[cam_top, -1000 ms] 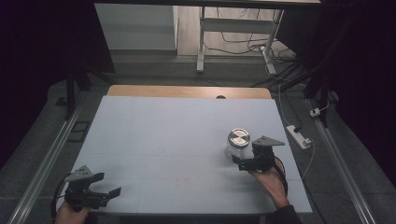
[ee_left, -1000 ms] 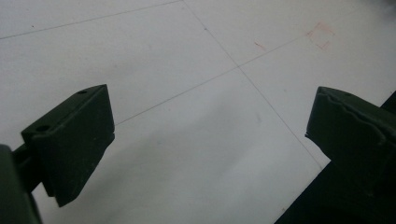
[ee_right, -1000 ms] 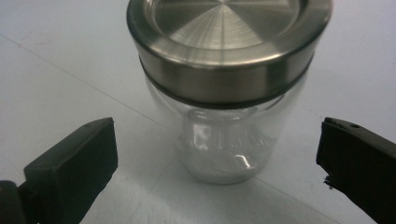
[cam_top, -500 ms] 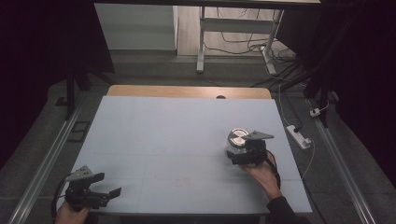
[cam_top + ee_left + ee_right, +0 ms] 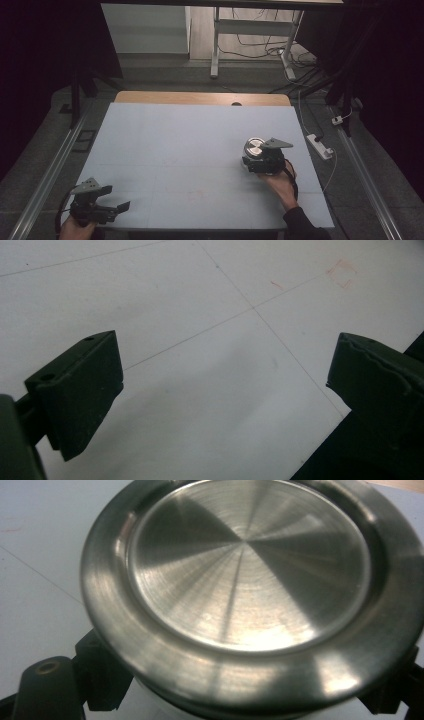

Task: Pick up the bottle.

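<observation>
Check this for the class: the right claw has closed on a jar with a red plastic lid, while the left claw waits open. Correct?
One slip: the lid is brushed metal, as the right gripper view shows. The right claw has just closed on the jar; the left claw waits open.

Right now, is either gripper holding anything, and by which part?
The right gripper has just closed on the jar, gripping its white body under the steel lid. The left gripper holds nothing.
</observation>
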{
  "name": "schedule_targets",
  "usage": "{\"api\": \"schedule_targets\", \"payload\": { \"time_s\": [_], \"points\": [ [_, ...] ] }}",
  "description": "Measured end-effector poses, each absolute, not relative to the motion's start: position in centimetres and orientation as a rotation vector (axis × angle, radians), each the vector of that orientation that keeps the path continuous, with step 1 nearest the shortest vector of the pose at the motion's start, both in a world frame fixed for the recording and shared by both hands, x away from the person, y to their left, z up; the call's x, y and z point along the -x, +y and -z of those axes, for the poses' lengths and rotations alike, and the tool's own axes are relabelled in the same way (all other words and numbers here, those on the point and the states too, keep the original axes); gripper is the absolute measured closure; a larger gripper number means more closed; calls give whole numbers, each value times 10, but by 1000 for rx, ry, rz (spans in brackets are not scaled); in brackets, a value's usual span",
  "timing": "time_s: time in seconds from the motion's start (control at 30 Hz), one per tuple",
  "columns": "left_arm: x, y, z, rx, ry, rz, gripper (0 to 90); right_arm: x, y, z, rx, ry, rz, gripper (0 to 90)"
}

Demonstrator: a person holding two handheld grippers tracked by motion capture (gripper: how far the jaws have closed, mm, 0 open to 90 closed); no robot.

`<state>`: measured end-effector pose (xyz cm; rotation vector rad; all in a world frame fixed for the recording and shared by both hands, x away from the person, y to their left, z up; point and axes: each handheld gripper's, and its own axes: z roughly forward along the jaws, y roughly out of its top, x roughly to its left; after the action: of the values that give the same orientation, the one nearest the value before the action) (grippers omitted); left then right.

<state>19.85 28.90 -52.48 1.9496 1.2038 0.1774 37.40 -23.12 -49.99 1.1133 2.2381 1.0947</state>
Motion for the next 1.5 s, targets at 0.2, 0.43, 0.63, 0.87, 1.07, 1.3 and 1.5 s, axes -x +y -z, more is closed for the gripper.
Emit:
{"api": "schedule_targets", "payload": {
  "time_s": [0.2,0.43,0.63,0.87,1.07,1.3,1.5],
  "points": [
    [-199,289,525,-1951,1204,-176,24,-374,-230,498,-1107,2242,-1076,151],
    [-198,289,525,-1946,1205,-173,24,-373,-231,496,-1109,2253,-1089,152],
    [-198,289,525,-1947,1205,-173,24,-367,-226,487,-1093,2259,-1146,152],
    [-198,289,525,-1946,1205,-173,24,-359,-212,481,-1034,2272,-1163,152],
    [-198,289,525,-1945,1206,-173,24,-347,-192,475,-971,2314,-1208,152],
    [-198,289,525,-1946,1205,-173,24,-337,-174,474,-915,2375,-1248,153],
    [-199,289,525,-1950,1203,-175,24,-330,-161,474,-870,2401,-1256,153]
  ]
}}
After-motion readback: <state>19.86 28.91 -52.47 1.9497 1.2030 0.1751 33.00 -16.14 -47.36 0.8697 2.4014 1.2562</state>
